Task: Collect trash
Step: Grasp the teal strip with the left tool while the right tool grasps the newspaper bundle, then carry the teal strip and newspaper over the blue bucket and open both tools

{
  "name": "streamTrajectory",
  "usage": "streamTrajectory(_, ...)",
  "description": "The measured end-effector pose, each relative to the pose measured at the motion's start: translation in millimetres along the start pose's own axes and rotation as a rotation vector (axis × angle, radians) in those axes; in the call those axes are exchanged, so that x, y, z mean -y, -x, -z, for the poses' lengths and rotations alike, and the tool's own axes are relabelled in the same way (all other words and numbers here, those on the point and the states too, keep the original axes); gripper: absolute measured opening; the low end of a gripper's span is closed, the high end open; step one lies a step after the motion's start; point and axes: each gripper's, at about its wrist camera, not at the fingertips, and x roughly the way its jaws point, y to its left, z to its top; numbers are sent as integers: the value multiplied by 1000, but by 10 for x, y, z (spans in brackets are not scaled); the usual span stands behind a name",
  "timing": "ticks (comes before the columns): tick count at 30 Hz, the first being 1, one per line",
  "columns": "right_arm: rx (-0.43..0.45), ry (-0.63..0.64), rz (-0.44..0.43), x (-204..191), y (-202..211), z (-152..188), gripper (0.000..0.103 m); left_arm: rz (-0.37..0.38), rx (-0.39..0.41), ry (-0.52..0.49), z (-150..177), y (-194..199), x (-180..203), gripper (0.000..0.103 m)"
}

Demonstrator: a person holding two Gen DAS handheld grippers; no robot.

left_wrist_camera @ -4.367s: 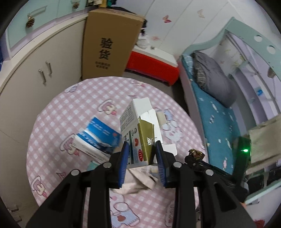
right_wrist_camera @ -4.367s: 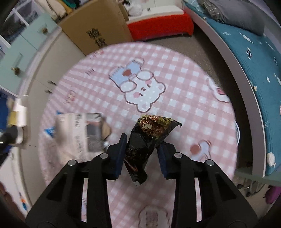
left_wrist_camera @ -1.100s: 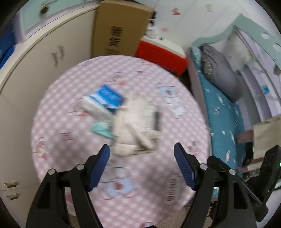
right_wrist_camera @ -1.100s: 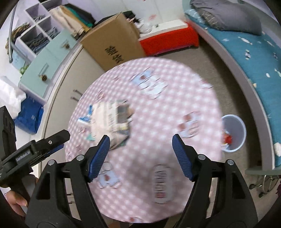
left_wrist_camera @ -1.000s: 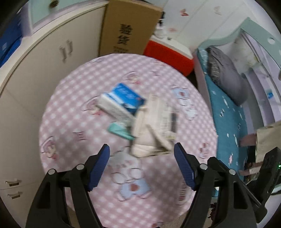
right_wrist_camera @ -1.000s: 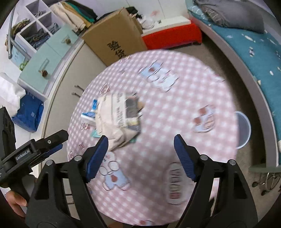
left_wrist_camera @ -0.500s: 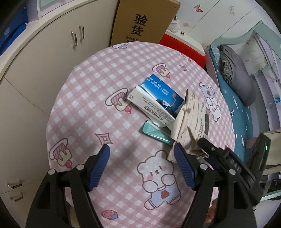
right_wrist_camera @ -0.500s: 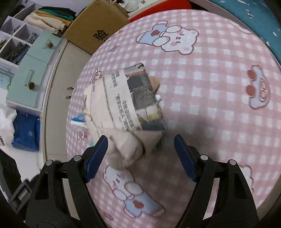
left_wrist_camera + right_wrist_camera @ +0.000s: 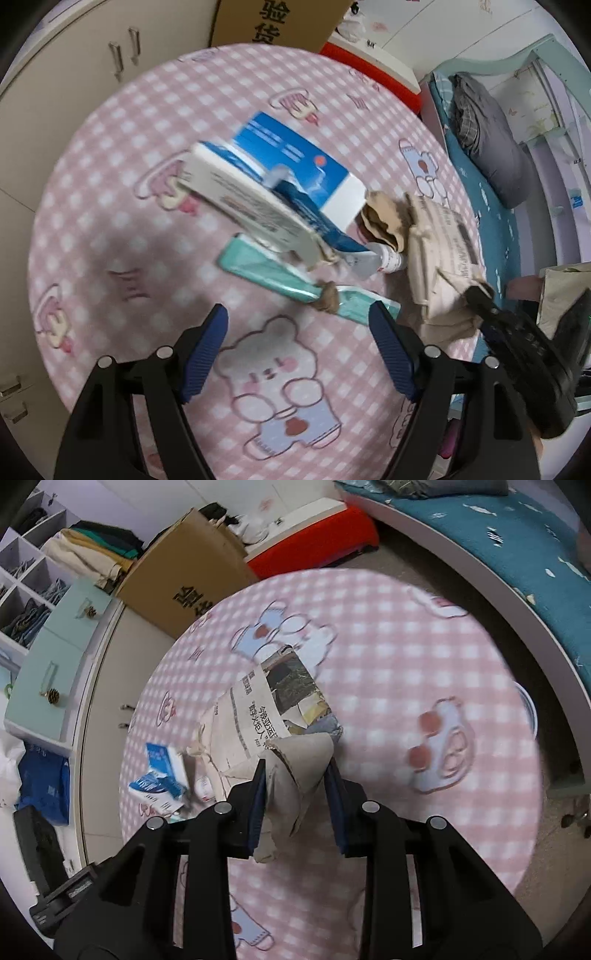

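Observation:
On the pink checked round table (image 9: pixel 110 258) lies a blue-and-white box (image 9: pixel 280 192), with a flat teal packet (image 9: pixel 291 277) and a small white bottle (image 9: pixel 386 258) beside it. My left gripper (image 9: pixel 299 328) hovers just short of the teal packet. Its jaws are opening and hold nothing. A crumpled newspaper (image 9: pixel 255 716) lies to the right of the box. My right gripper (image 9: pixel 295 775) is closing on its near corner, and the pads press the paper. In the left wrist view the right gripper (image 9: pixel 476 295) bites the newspaper (image 9: pixel 439 251) at the table's right edge.
A tall cardboard box (image 9: pixel 192 579) and a red box (image 9: pixel 314 542) stand on the floor behind the table. White cabinets (image 9: pixel 74 74) run along the left and a bed (image 9: pixel 517 535) along the right. A small bin (image 9: pixel 528 709) peeks out beyond the table's right edge.
The carton and black wrapper held earlier are gone from both grippers. The right jaws have closed onto the newspaper's corner. The left gripper has sunk closer to the table, towards the teal packet.

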Motion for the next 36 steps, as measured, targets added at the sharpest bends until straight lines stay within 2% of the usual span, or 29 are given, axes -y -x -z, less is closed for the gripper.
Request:
streamTrajectory(6, 0, 14, 14, 99, 61, -3, 30, -101, -25, 12, -45, -317, 122, 77)
streamTrajectory(11, -16, 33, 2, 134, 56, 6, 30, -164, 11, -31, -122, -396, 263, 78)
streamTrajectory(15, -21, 51, -2, 128, 56, 15, 30, -244, -4, -111, -120, -485, 416, 77)
streamTrajectory(16, -22, 52, -5, 129, 59, 12, 30, -256, -14, -127, -104, -498, 450, 75)
streamTrajectory(18, -22, 60, -11, 131, 77, 6, 30, -319, -6, -138, -85, -494, 477, 47)
streamTrajectory(19, -22, 60, -14, 131, 85, 5, 30, -339, -3, -141, -72, -489, 478, 44)
streamTrajectory(22, -26, 55, -36, 159, 113, -1, 30, -326, 5, -132, -71, -444, 405, 27)
streamTrajectory(23, -29, 51, -45, 179, 131, -1, 30, -301, 4, -117, -67, -415, 353, 18)
streamTrajectory(24, -32, 48, -53, 195, 140, -4, 30, -285, 1, -108, -56, -380, 244, 17)
streamTrajectory(26, -35, 41, -72, 231, 177, -11, 30, -199, -13, -64, -51, -341, 103, 16)
streamTrajectory(28, -34, 44, -90, 244, 229, -21, 30, -158, -3, -37, 12, -277, 31, 16)
streamTrajectory(33, -32, 57, -142, 294, 407, -78, 29, -104, 44, -3, 196, -17, 67, 16)
streamTrajectory(36, -23, 66, -165, 339, 537, -121, 29, -52, 53, 13, 309, 111, 223, 16)
